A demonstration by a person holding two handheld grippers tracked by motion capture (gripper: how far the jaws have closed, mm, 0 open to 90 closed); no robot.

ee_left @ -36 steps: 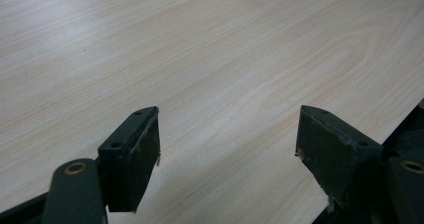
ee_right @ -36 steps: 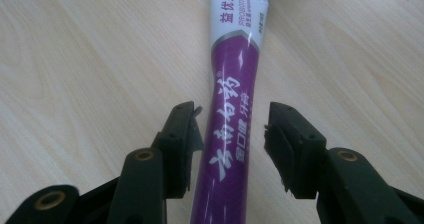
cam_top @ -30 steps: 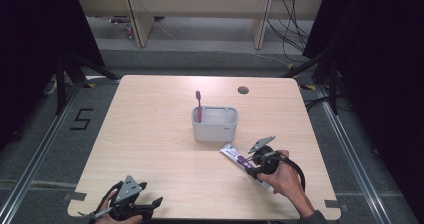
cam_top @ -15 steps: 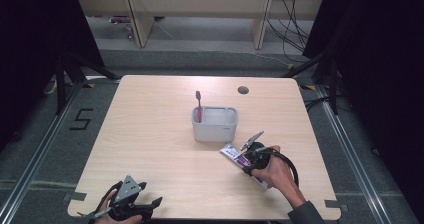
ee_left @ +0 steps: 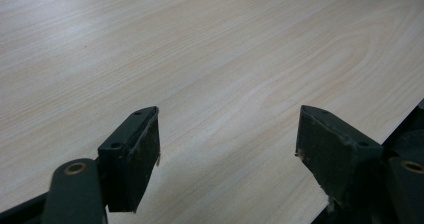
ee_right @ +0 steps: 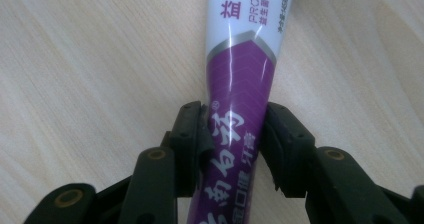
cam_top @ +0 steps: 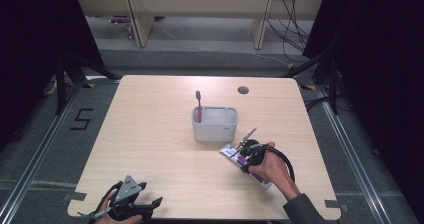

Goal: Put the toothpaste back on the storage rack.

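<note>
- Grey tub (cam_top: 215, 125) stands mid-desk (cam_top: 150, 134), upright; one red toothbrush (cam_top: 199, 104) stands at its left end, head up.
- Toothpaste tube (ee_right: 240, 79) lies flat on the desk, just right of and in front of the tub, apart from it. White and purple; "PROBIO" readable, plus Chinese characters.
- Right gripper (ee_right: 232, 144): jaws have just been closing, now pressing both sides of the tube's purple part. Since the earlier frame this hand has shifted left along the tube.
- Left gripper (ee_left: 227, 149): jaws wide apart, holding nothing, over bare desk at the near left edge; unmoved.
</note>
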